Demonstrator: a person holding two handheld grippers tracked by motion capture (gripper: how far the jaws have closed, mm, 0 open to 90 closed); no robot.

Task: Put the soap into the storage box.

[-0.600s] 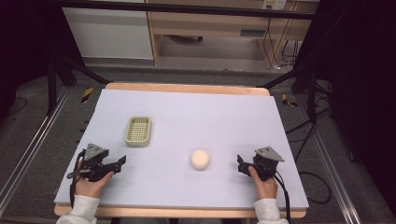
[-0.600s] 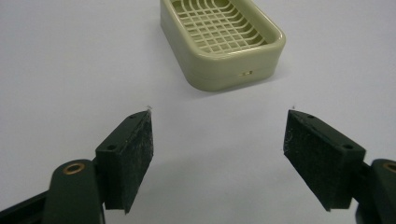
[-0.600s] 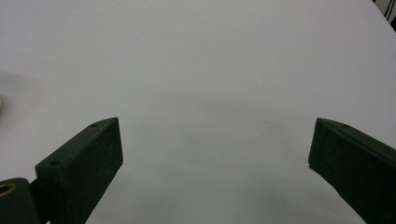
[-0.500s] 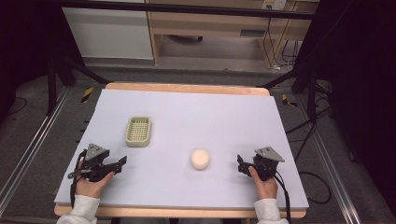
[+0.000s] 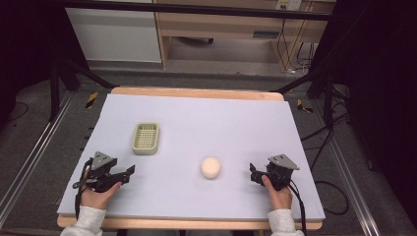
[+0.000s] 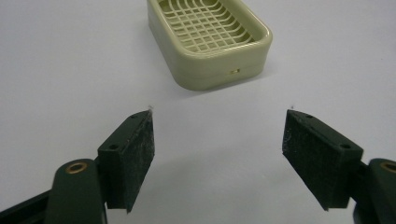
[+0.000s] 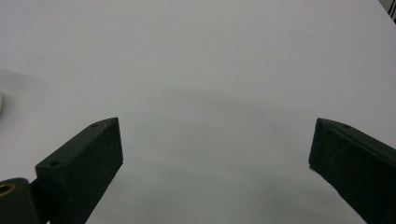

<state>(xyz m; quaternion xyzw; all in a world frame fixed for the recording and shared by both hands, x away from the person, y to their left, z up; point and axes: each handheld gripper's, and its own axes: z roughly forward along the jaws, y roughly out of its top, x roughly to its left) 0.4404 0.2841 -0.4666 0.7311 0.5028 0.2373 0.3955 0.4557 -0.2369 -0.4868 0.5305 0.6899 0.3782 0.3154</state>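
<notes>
A pale green soap dish [image 5: 146,138] with a grid floor sits on the left half of the table. A round cream soap [image 5: 210,167] lies near the middle front. My left gripper [image 5: 129,173] rests at the front left, open, pointing toward the dish. In the left gripper view the dish [image 6: 210,39] stands just ahead of the spread jaws of the left gripper [image 6: 217,140], with nothing between them. My right gripper [image 5: 252,172] rests at the front right, aimed left toward the soap. In the right gripper view the right gripper [image 7: 215,154] stands wide open over bare table.
A pale lilac sheet covers the table [image 5: 206,113], with a wooden edge at the back and front. Dark frame legs and cables stand on the floor beyond both sides. A sliver of the soap [image 7: 1,103] shows at the left edge of the right gripper view.
</notes>
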